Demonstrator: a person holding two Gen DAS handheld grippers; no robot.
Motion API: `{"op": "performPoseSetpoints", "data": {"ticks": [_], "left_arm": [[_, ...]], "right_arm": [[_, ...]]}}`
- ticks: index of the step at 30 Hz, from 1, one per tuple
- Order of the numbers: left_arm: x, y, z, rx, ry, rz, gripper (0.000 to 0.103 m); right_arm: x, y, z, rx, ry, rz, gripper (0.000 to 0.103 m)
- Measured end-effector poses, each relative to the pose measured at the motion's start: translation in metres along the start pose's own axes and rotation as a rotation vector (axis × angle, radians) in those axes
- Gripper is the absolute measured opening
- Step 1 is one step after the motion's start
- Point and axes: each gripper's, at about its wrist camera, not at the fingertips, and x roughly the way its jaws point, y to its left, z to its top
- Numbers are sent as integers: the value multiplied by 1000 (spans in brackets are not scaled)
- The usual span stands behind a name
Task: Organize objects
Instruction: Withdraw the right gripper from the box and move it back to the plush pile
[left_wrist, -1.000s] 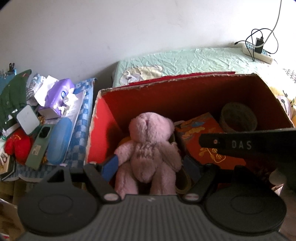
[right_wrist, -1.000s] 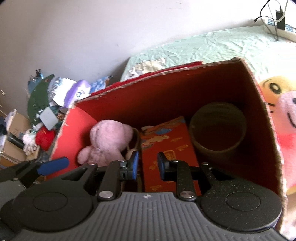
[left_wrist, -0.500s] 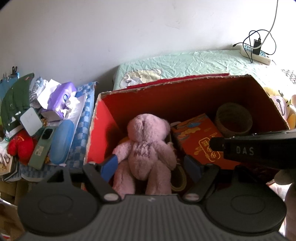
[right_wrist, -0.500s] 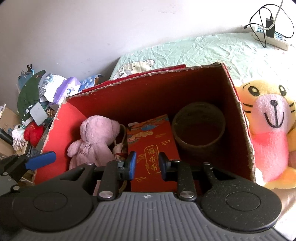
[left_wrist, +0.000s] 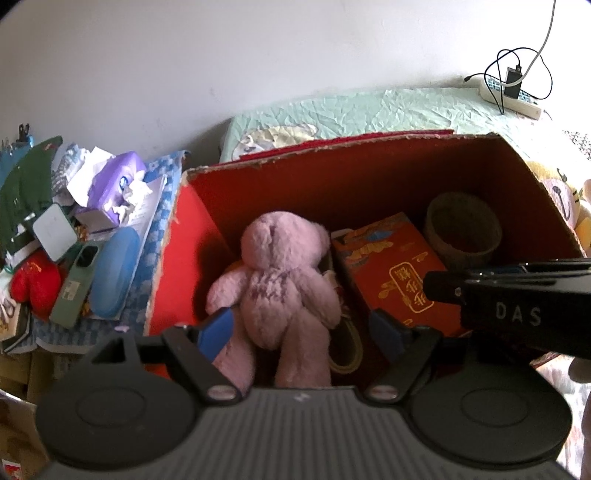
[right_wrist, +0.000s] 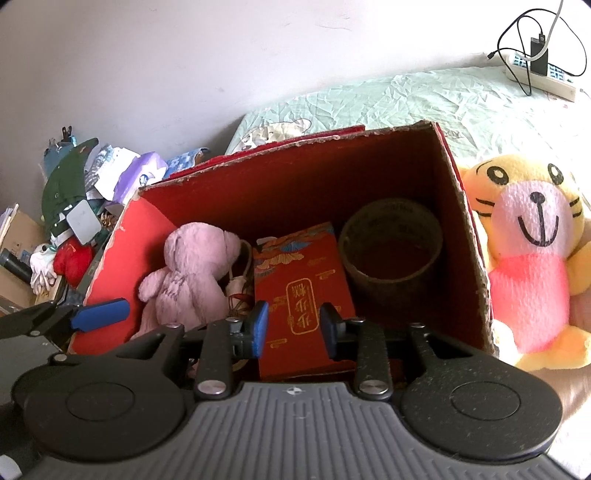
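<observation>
Two tongs, left tongs (left_wrist: 303, 332) and right tongs (right_wrist: 293, 328), both opening and empty, hover over the box (right_wrist: 461, 192), where the soft, light bear (left_wrist: 280, 280) lies, best gripped at its torso.

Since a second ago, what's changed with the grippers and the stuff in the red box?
The right gripper is opening its jaws, holding nothing; the left gripper is opening slightly too, around the pink teddy without gripping it. The teddy, red packet and tape roll stayed put in the red box.
</observation>
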Motion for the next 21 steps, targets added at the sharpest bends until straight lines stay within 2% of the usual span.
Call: {"op": "performPoseSetpoints", "data": {"ticks": [21], "left_arm": [[4, -9, 0, -8, 21, -31, 86]], "right_arm": [[-20, -13, -6, 33, -55, 41, 33]]}}
